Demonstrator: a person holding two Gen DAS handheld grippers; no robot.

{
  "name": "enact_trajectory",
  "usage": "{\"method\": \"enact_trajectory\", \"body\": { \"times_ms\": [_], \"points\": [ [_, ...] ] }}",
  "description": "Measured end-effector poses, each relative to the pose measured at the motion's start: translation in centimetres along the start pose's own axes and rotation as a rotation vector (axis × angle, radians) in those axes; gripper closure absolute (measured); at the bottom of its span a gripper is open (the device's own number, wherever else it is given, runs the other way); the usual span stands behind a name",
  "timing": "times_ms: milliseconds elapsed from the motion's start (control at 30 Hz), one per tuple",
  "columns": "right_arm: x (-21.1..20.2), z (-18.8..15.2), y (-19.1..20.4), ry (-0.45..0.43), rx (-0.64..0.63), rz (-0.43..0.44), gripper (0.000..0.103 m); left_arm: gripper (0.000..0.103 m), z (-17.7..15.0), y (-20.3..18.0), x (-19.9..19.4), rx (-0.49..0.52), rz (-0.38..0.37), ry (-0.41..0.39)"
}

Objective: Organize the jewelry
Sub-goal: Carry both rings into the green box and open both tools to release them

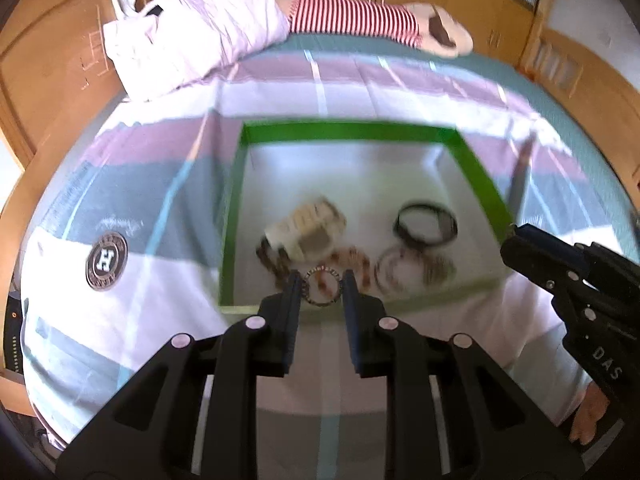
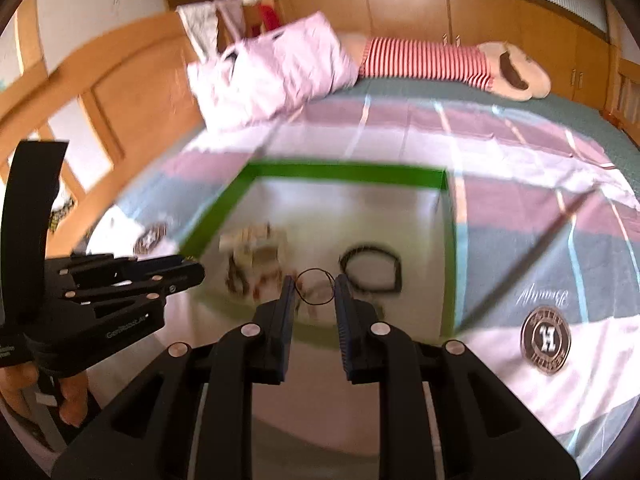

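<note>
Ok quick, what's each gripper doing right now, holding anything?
Left gripper: shut on a beaded ring, above the green-edged tray.
Right gripper: shut on a thin black ring.

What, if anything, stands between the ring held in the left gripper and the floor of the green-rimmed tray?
Nothing visible blocks it. The beaded ring sits between the left gripper fingertips above the green-rimmed tray, near its front edge. The bracelets already inside crowd that front part; the rear floor is bare.
</note>
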State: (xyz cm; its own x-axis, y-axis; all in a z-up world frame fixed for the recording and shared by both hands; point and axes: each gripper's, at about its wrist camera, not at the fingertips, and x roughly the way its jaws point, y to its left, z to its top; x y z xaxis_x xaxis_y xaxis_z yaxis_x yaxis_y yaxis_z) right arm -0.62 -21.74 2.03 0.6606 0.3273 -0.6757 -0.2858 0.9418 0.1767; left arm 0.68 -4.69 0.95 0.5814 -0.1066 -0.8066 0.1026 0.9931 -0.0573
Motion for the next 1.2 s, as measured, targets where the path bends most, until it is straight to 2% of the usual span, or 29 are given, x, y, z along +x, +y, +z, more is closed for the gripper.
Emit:
{"method": "enact_trajectory", "body": {
  "times_ms": [167,233,400,533,733,1200],
  "points": [
    [1.0,1.7,-0.2,-0.030,-0.010,-0.015,0.083,0.082,1.5,0.3,-0.4,-0.004,0.015,-0.053],
    [1.8,1.8,-0.7,-0.020,-0.002,-0.026,0.083,0.082,1.8,0.5,0.1,-0.005,0.035,-0.049],
    [4.1,2.2,-1.3,0.019,-0.009,-0.064,0.083,0.082,2.8,1.5,1.3,-0.064,0.027,-0.040],
    [4.8,2.6,-1.6,0.027,-0.033,-0.091,0.083,0.082,2.9,1.4,3.1,-0.089,0.028,0.006],
    [5.7,1.4,-2.5,0.060,0.053,-0.101,0.083,0.082,2.1,0.1,6.0,-0.050,0.053,0.077],
    [7.7,-0.3,-1.6,0.116,0.046,-0.146,0.083,0.082,1.1,0.8,7.9,-0.083,0.065,0.143]
  ]
}}
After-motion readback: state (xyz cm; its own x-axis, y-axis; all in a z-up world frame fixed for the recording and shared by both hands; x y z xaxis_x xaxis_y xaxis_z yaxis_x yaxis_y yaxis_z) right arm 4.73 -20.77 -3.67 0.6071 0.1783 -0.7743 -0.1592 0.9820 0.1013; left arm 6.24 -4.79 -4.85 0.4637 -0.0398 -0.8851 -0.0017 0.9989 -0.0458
